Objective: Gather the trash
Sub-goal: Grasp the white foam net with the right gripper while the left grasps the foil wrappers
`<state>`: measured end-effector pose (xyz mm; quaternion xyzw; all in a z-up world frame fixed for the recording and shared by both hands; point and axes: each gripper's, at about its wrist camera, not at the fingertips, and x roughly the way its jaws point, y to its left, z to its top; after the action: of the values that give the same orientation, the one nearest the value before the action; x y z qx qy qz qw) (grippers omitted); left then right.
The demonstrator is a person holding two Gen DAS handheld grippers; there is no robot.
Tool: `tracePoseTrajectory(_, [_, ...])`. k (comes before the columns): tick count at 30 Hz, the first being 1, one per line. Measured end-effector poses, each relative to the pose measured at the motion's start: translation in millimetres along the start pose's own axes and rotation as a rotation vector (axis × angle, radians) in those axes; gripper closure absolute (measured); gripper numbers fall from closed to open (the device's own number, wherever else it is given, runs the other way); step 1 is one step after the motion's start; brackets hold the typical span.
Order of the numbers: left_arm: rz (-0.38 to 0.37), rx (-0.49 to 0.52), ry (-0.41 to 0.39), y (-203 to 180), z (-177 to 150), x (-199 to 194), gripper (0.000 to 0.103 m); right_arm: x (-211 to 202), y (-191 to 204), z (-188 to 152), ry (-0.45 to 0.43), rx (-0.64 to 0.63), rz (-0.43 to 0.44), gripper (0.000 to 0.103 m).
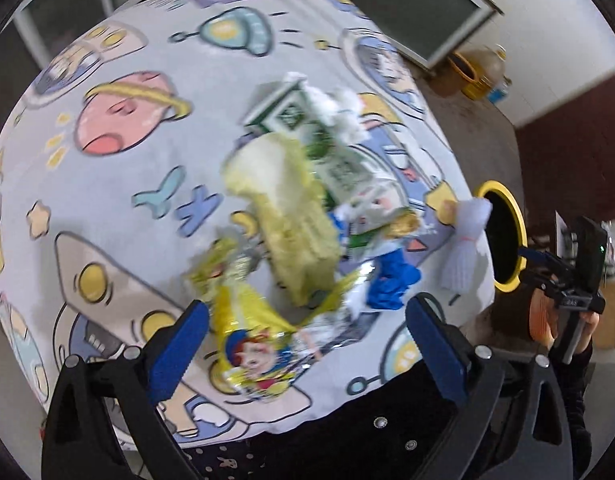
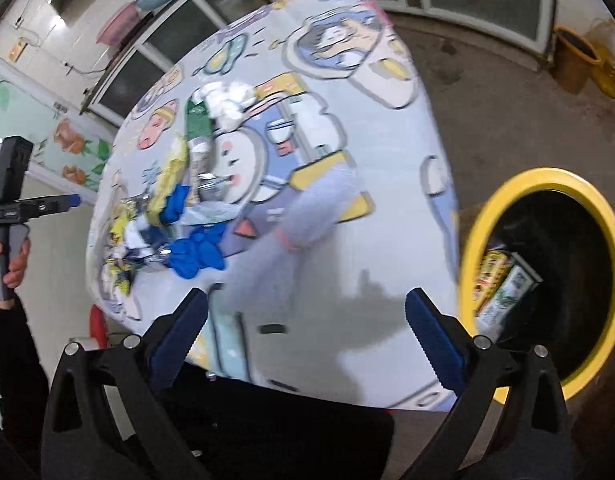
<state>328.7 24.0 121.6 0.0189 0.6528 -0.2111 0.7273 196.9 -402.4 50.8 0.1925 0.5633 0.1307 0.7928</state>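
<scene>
Left wrist view: one yellow-rimmed bin (image 1: pixel 503 236) – beside it one trash pile (image 1: pixel 303 216), two blue gloves (image 1: pixel 391 280); left gripper (image 1: pixel 307 344) and right gripper (image 2: pixel 305 332) gape wide, empty.

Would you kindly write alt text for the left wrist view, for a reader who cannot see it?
The open left gripper hangs empty above a heap of trash, wrappers, a green carton and crumpled blue plastic, on a cartoon-print tablecloth. A yellow-rimmed bin stands past the table's right edge.
</scene>
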Motion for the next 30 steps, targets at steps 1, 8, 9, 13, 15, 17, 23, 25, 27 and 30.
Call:
tracePoseTrajectory(1, [0.001, -0.014, 0.001, 5.5, -0.1, -0.1, 0.008, 3.8, 5.8, 3.1, 0.013, -0.009, 0.0, 0.008])
tracePoseTrajectory(8, [0.051, 0.049, 0.082, 15.8, -12.2, 20.8, 0.008, 26.9, 28.1, 7.3, 0.106, -0.075, -0.049, 0.008])
tracePoseTrajectory(9, [0.061, 0.113, 0.076, 8.6, -16.6, 19.5, 0.008, 29.3, 31.2, 7.0, 0.115, -0.097, -0.06, 0.008])
tracePoseTrajectory(13, [0.147, 0.461, -0.007, -35.1, -35.7, 3.9, 0.008, 40.1, 37.5, 8.0, 0.163, -0.136, -0.066, 0.009])
tracePoseTrajectory(15, [0.165, 0.609, -0.004, -55.1, -43.2, 2.3, 0.008, 46.1, 38.3, 9.0, 0.19, -0.13, -0.062, 0.009])
tracePoseTrajectory(17, [0.195, 0.759, 0.026, -76.0, -52.8, 9.5, 0.008, 52.9, 36.7, 11.5, 0.213, -0.107, -0.056, 0.009])
tracePoseTrajectory(23, [0.315, 1.057, 0.163, -107.1, -62.9, 47.3, 0.008, 60.8, 25.2, 23.3, 0.243, 0.016, -0.01, 0.009])
tracePoseTrajectory(25, [0.329, 1.063, 0.193, -108.1, -56.0, 58.6, 0.008, 63.7, 23.9, 25.4, 0.252, 0.041, -0.01, 0.011])
tracePoseTrajectory(27, [0.351, 1.075, 0.201, -107.8, -54.5, 67.7, 0.008, 69.3, 29.1, 23.8, 0.278, 0.028, -0.005, 0.012])
tracePoseTrajectory(30, [0.372, 1.104, 0.225, -110.3, -53.4, 84.7, 0.008, 76.2, 36.2, 21.8, 0.293, 0.003, -0.019, 0.016])
